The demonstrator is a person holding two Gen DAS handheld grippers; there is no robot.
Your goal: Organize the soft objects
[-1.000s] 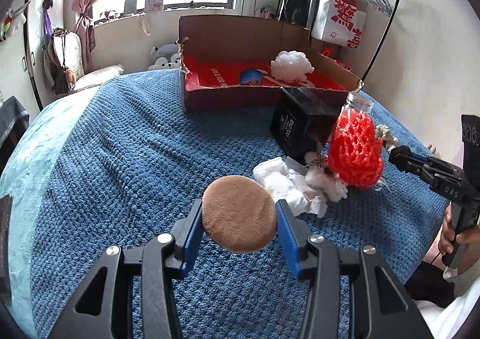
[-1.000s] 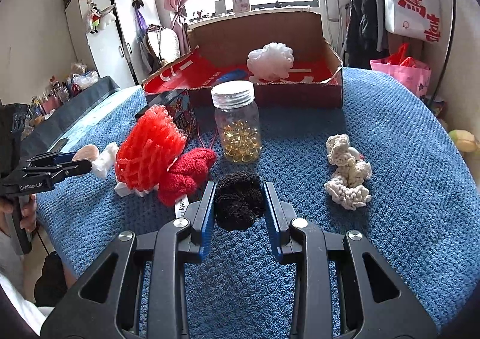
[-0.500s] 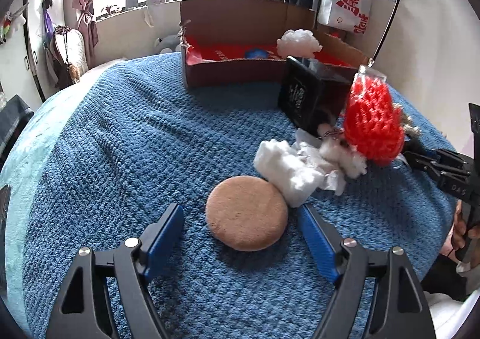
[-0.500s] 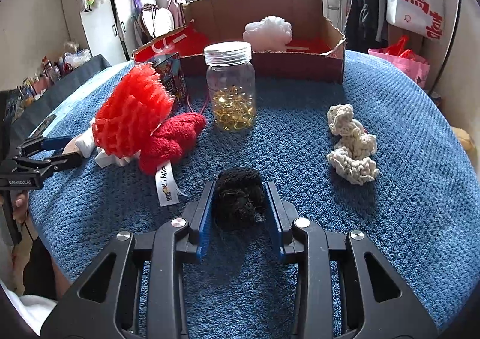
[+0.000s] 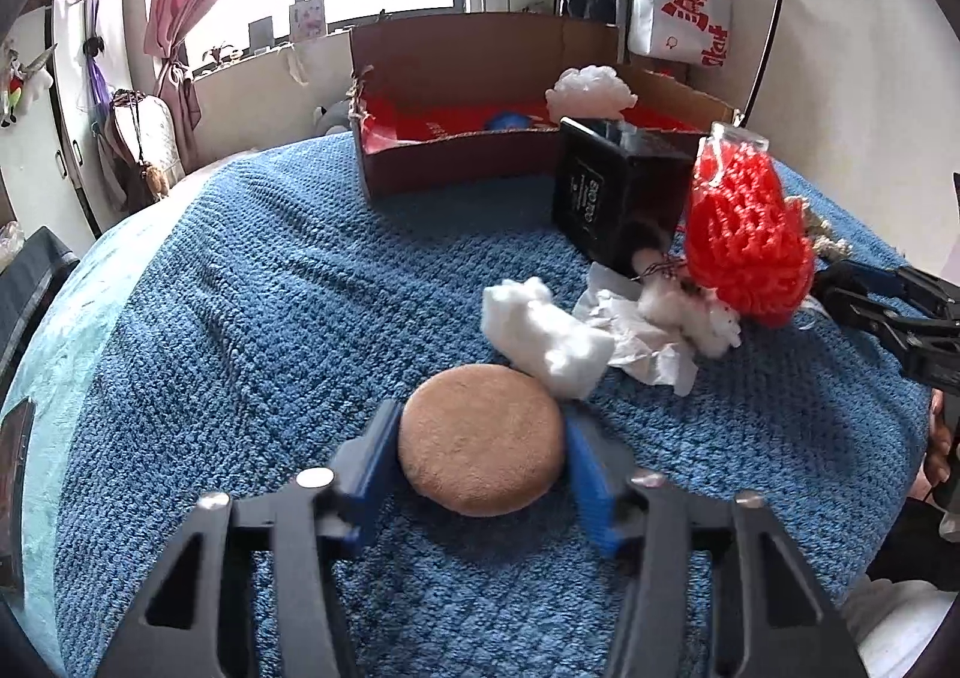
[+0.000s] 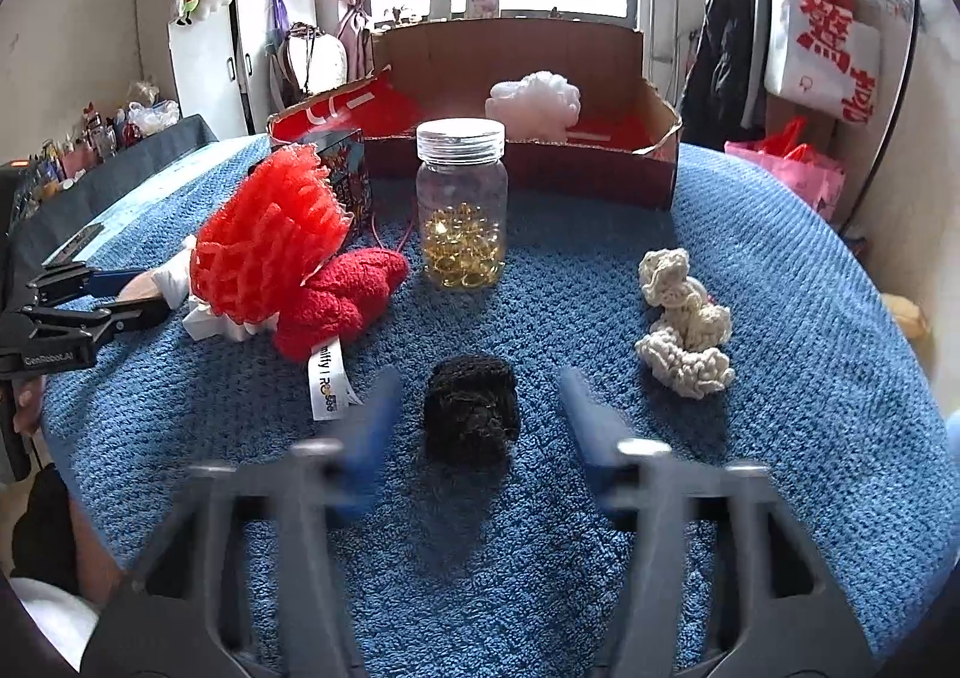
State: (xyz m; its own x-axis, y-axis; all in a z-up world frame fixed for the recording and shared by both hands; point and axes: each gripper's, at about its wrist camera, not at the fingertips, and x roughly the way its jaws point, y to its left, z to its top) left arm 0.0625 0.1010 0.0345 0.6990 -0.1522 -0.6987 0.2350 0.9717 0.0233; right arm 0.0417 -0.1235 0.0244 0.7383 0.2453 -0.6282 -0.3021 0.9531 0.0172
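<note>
A round tan sponge puff (image 5: pixel 482 439) lies on the blue blanket, and my left gripper (image 5: pixel 480 459) is closed against its two sides. A black knitted bundle (image 6: pixel 470 419) lies on the blanket between the spread fingers of my open right gripper (image 6: pixel 477 414), which are blurred. A cardboard box with a red lining (image 5: pixel 474 138) stands at the back and holds a white loofah (image 6: pixel 533 99). A red mesh sponge (image 6: pixel 270 246), a red knitted heart (image 6: pixel 339 300) and a cream crochet piece (image 6: pixel 684 333) lie on the blanket.
A glass jar of yellow capsules (image 6: pixel 462 204) stands mid-blanket. A black box (image 5: pixel 618 192) stands beside white cotton and crumpled tissue (image 5: pixel 558 336). A clothes rack with hanging bags (image 5: pixel 678 12) stands at the back right; a white cabinet (image 6: pixel 222 48) at the back left.
My left gripper opened and set the puff down, then closed on it again. My right gripper lowered the black bundle onto the blanket and opened, letting it go.
</note>
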